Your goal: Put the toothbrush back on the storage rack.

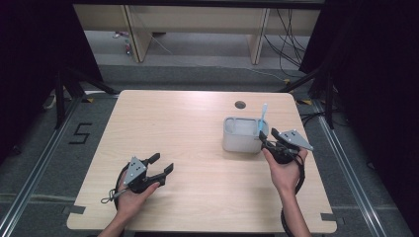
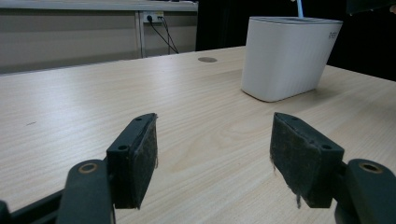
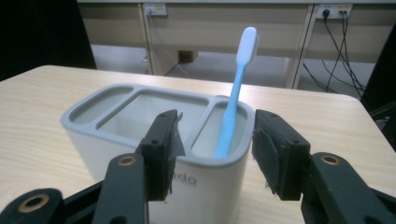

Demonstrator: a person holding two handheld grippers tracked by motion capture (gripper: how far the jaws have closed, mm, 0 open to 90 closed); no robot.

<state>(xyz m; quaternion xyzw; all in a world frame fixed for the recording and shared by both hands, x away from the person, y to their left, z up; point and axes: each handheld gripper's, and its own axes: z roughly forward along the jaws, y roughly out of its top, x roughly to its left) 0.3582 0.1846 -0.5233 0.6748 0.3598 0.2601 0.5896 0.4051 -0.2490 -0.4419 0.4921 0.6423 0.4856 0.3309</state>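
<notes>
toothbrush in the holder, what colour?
Light blue plastic toothbrush with a white head; clearest in the right gripper view.

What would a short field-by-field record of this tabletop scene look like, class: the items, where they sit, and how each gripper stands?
holder: white holder with three compartments, upright on the table
toothbrush: blue toothbrush standing head up, leaning, in an end compartment
right gripper: right gripper open beside the holder, pads clear of the toothbrush
left gripper: left gripper open, nothing between its pads, apart from the holder

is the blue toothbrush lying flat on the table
No, the blue toothbrush stands nearly upright in an end compartment of the white holder.
</notes>
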